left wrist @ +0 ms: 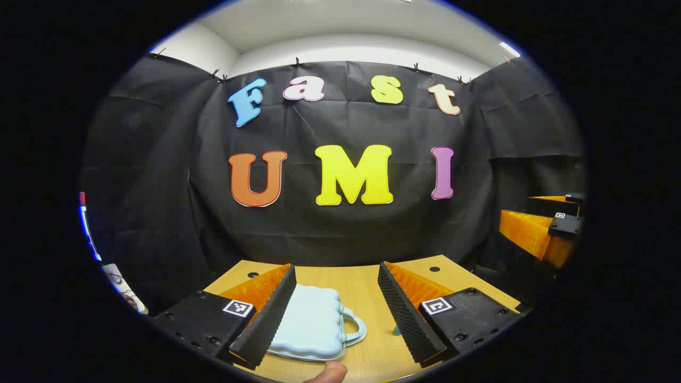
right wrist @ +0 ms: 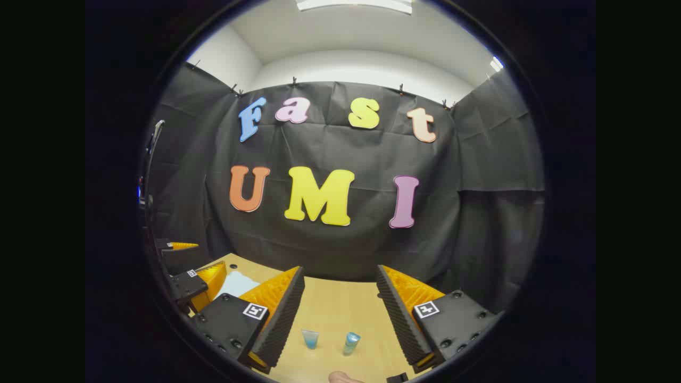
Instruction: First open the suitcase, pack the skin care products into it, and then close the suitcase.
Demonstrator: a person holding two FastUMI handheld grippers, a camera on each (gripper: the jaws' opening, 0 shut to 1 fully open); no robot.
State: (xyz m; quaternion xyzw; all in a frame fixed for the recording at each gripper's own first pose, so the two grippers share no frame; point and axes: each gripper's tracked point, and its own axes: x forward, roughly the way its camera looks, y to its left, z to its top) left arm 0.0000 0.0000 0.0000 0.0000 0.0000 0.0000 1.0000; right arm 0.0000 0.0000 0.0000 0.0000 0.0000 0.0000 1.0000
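A pale blue suitcase (left wrist: 314, 324) lies flat and closed on the wooden table (left wrist: 362, 287), its handle (left wrist: 355, 325) towards the right. My left gripper (left wrist: 337, 268) hangs open above it, with the case partly behind its left finger. In the right gripper view the suitcase (right wrist: 237, 283) sits far left, past the left gripper (right wrist: 210, 256). Two small blue skin care tubes (right wrist: 310, 338) (right wrist: 351, 343) stand on the table (right wrist: 335, 303) between the open fingers of my right gripper (right wrist: 339, 270), which touches neither. The right gripper (left wrist: 526, 218) hovers at the right edge of the left gripper view.
The black cloth wall closes off the back and sides of the table. Small round holes (left wrist: 434, 269) mark the tabletop's far corners. A person's fingertip (left wrist: 327, 372) shows at the bottom edge.
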